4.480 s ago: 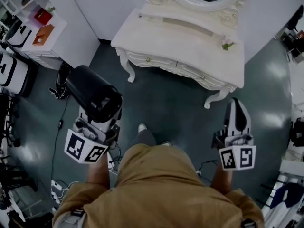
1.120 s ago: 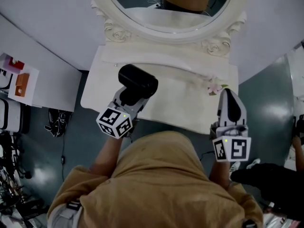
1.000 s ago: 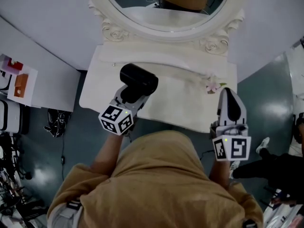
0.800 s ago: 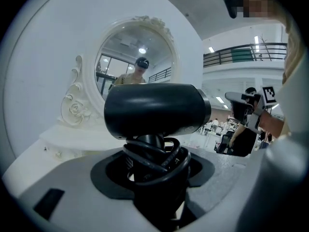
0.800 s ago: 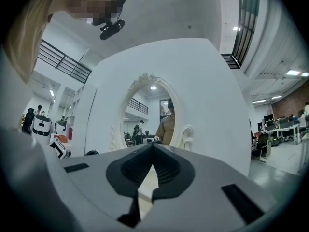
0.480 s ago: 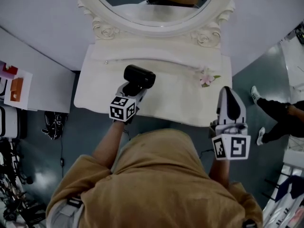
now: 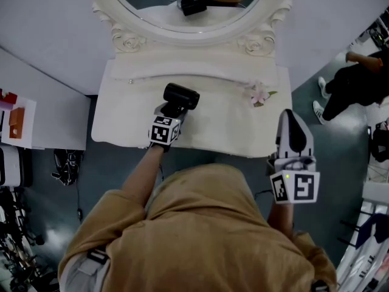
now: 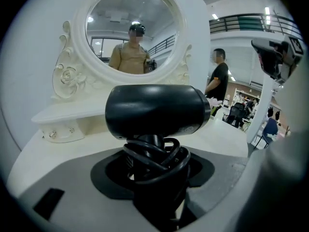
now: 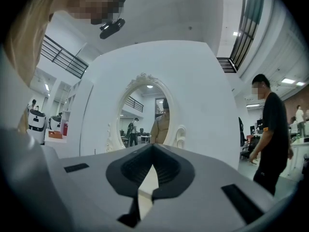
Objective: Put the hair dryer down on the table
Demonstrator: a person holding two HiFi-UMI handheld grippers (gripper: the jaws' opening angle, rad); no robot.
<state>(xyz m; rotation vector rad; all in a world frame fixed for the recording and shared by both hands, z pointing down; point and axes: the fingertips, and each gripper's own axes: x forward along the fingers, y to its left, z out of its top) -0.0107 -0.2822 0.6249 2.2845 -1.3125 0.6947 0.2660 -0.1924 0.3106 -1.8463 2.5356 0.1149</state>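
Left gripper (image 7: 173,109) tight around hair dryer (image 7: 181,96) handle over table (image 7: 225,123); right gripper (image 7: 290,117) empty, seemingly closed.

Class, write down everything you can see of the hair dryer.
The hair dryer is black, smooth plastic by its look, with a stubby round barrel lying crosswise above its handle. Its black cord is coiled round the handle, which the left gripper clamps. It is held upright over the white table.

Head view steeply down; both gripper views low, level, apparently sharing the mirror (image 8: 130,33).
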